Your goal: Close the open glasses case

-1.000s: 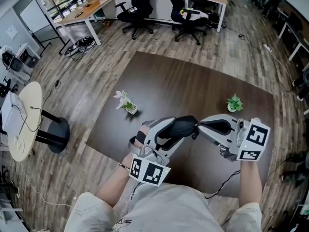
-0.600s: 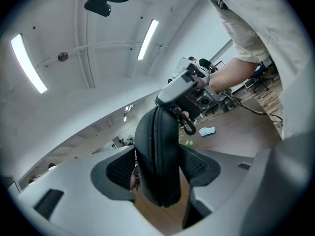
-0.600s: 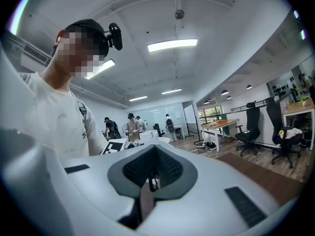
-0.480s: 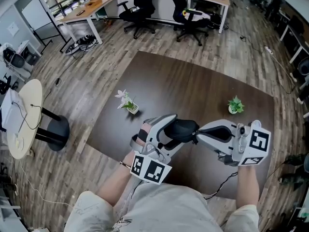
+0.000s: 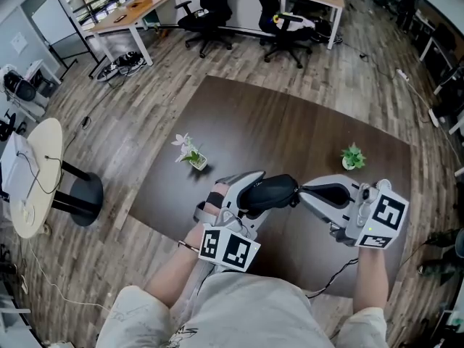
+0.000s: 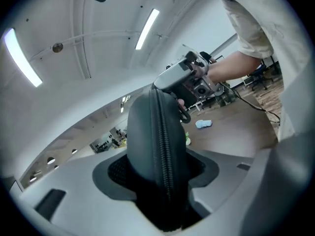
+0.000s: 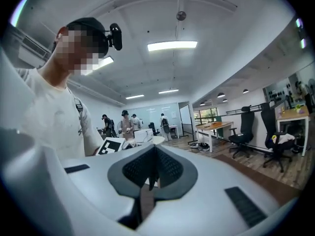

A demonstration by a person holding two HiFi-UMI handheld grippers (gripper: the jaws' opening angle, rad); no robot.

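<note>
1. Can't make out the far end of the glasses case (image 5: 270, 191): masked by the right gripper (image 5: 299, 191) tip in both head view and left gripper view.
2. Can't tell whether zipped all the way round. Only a closed run of zip seen along the edge facing the left gripper view, near end buried in the left gripper (image 5: 249, 196).
3. Left fingers (image 6: 115, 173) clamped on the case, just been closing in on it. Case held above the near part of the dark table (image 5: 290, 122).
4. Right fingers (image 7: 172, 168) pressed together. Thin dark sliver at the pads, too small to identify.
5. Around: white-flower pot (image 5: 190, 155) and green plant (image 5: 352, 155) further out on the table, well apart from the case. Office chairs (image 5: 210, 17) beyond.
</note>
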